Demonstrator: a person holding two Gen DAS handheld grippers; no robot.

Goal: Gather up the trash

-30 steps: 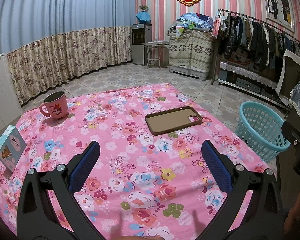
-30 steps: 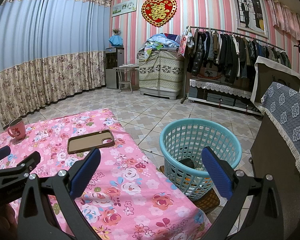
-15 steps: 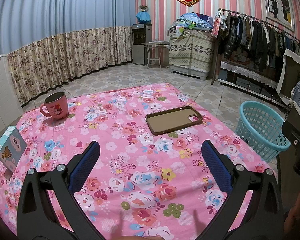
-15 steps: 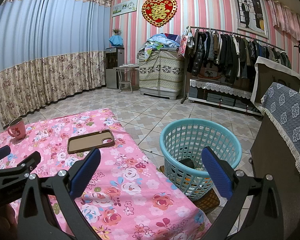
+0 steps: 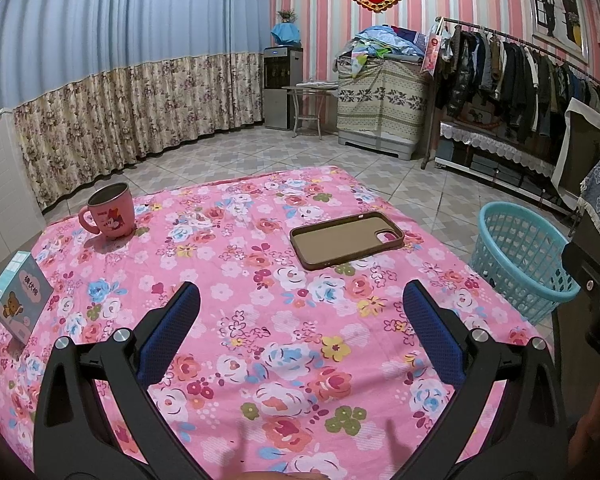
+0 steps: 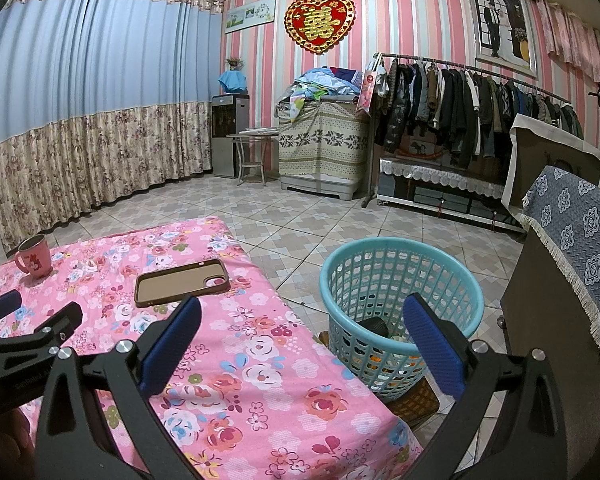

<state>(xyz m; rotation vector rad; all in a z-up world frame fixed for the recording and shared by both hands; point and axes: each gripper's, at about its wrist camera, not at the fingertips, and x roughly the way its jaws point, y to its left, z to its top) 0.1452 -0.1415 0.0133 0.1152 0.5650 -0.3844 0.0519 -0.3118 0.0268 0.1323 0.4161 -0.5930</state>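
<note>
Presently, both claws are spread wide and hold nothing. The left gripper hangs over the near part of the flowered pink tablecloth; the right gripper is beside it, partly over the table's right edge and the teal laundry-style basket.

Trash appears already collected: dark and pale items lie in the basket's bottom, too indistinct to identify. No obvious scrap shows on the cloth. What is left on it is a brown phone case, a pink mug at the far left, and a small carton with a bear print at the left edge.

Judgement: the task looks near completion. If anything else counts as trash, the carton is the likeliest candidate, and it lies well apart from the left claw. It stands tilted, printed face toward the camera, long axis running upward and slightly left. A sound pick would close across its thin dimension, then carry it across the table to the basket, keeping clear of the mug.
</note>
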